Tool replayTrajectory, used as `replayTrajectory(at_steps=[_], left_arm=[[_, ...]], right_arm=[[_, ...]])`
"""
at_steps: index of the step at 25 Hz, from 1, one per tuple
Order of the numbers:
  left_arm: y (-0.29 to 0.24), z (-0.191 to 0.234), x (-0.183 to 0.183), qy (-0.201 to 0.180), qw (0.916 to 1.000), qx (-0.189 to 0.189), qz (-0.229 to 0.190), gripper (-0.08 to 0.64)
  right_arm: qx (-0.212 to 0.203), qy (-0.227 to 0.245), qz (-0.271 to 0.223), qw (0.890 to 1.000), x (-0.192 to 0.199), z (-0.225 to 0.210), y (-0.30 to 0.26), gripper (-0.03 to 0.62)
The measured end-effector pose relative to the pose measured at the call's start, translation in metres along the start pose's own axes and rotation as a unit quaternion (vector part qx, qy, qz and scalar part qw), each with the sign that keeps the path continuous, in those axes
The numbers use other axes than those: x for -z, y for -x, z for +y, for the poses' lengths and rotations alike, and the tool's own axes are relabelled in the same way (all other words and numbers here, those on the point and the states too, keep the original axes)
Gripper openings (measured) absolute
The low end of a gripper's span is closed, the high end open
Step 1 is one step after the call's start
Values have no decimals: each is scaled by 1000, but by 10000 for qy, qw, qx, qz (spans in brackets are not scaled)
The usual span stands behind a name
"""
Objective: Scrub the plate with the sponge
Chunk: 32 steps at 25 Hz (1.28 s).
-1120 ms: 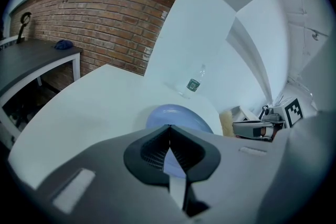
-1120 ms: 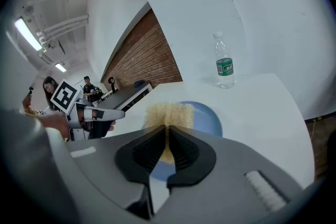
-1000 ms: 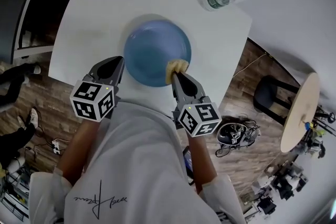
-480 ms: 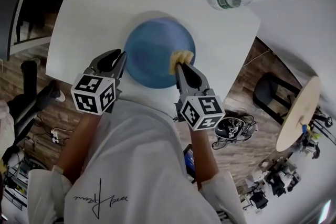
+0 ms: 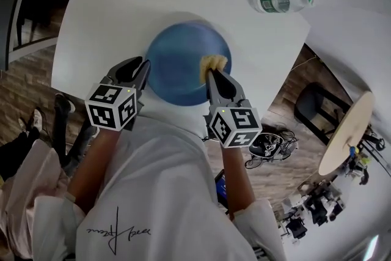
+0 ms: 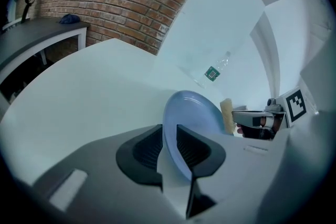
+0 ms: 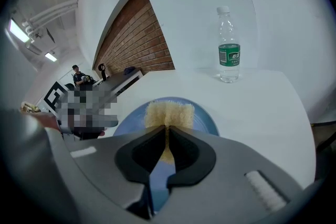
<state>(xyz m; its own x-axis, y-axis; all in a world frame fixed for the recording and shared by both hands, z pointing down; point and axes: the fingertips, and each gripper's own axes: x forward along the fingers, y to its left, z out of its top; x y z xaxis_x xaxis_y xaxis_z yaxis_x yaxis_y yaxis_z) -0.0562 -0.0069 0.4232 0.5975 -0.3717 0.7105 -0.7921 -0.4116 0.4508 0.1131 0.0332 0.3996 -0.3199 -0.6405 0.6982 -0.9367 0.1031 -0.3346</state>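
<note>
A blue plate [image 5: 186, 64] lies on the white table [image 5: 122, 3]. My left gripper [image 5: 139, 72] is shut on the plate's near left rim; in the left gripper view the plate [image 6: 191, 113] runs between the jaws. My right gripper [image 5: 214, 73] is shut on a yellow sponge [image 5: 214, 62] that rests on the right part of the plate. In the right gripper view the sponge [image 7: 169, 114] sticks out past the closed jaws, over the plate [image 7: 207, 122].
A clear water bottle [image 5: 280, 0] with a green label lies near the table's far right corner; it appears upright [image 7: 229, 54] in the right gripper view. A black stool [image 5: 314, 108] and a round wooden tabletop [image 5: 348, 131] stand on the floor to the right. A person's legs [image 5: 36, 143] are at left.
The sponge in my right gripper has slid a little farther over the plate's right side. My left gripper has kept its hold on the rim. The view has shifted slightly.
</note>
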Motion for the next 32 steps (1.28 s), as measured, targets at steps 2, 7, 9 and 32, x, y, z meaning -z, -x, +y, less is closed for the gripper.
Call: replayTrajectory(at_steps=[2,7,9,32], left_arm=[[-3,1,0,7,10000,16,23,97],[-10,6,2,80,9999,21,85,97],[-13,6,2,91,9999,43,108,97],[-33,10,2,143,9996,89,242,41]], right_arm=[[91,47,79,9999,-1,-3,-4,26],[265,28,162,9995,-7,-10,-14,28],[415,41,168,9990,-11,-15,-17,28],[1046,-93,598,9927,-8,-44,-51,23]])
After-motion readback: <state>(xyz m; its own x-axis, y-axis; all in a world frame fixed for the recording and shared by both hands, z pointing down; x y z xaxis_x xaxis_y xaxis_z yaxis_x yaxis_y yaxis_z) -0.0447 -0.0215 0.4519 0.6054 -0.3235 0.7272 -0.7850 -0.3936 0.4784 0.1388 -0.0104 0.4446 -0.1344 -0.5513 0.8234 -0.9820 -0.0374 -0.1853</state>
